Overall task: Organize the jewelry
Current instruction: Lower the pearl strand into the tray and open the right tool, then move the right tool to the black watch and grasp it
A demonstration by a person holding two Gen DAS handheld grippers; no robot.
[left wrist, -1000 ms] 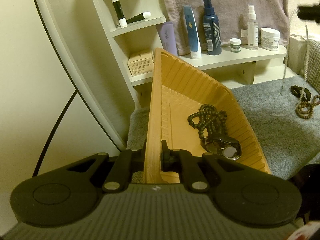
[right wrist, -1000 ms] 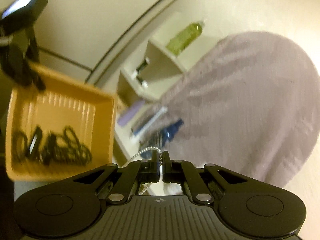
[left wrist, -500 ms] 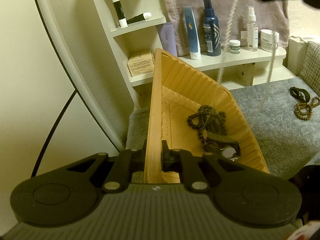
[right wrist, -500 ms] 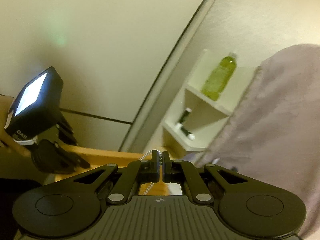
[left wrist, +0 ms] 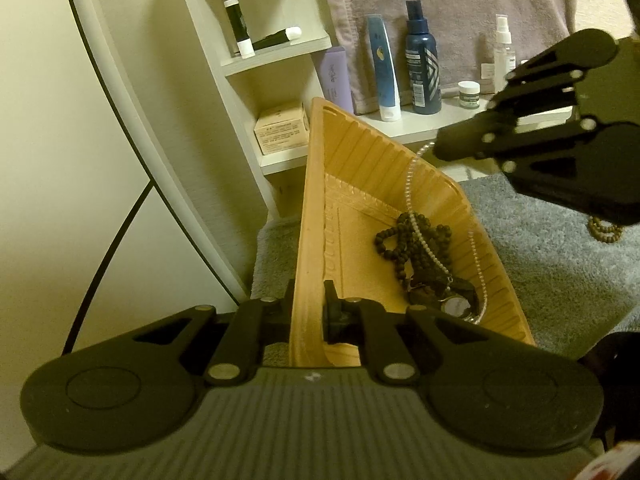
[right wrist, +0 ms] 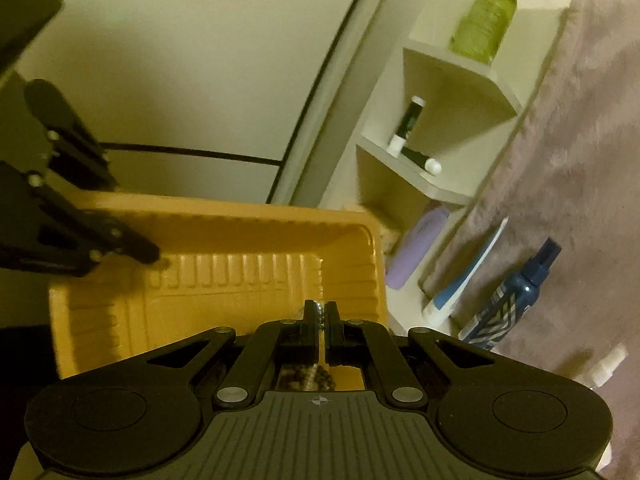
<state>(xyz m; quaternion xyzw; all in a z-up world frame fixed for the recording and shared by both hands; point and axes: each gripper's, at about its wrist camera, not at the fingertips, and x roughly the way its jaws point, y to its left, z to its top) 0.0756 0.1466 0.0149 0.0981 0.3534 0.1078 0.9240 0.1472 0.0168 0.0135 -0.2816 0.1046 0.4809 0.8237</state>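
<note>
The left gripper [left wrist: 307, 316] clamped the ribbed orange plastic tray's [left wrist: 360, 168] wall. The right gripper [right wrist: 320, 316], pinched shut on a clear beaded necklace [left wrist: 412, 208], was lowering it in; release likely came next.

My left gripper [left wrist: 307, 312] is clamped on the near wall of the tray [left wrist: 360, 184], holding it tilted, while my right gripper [right wrist: 320, 316] hangs above it, jaws pinched on a pale bead chain [left wrist: 410, 196]
</note>
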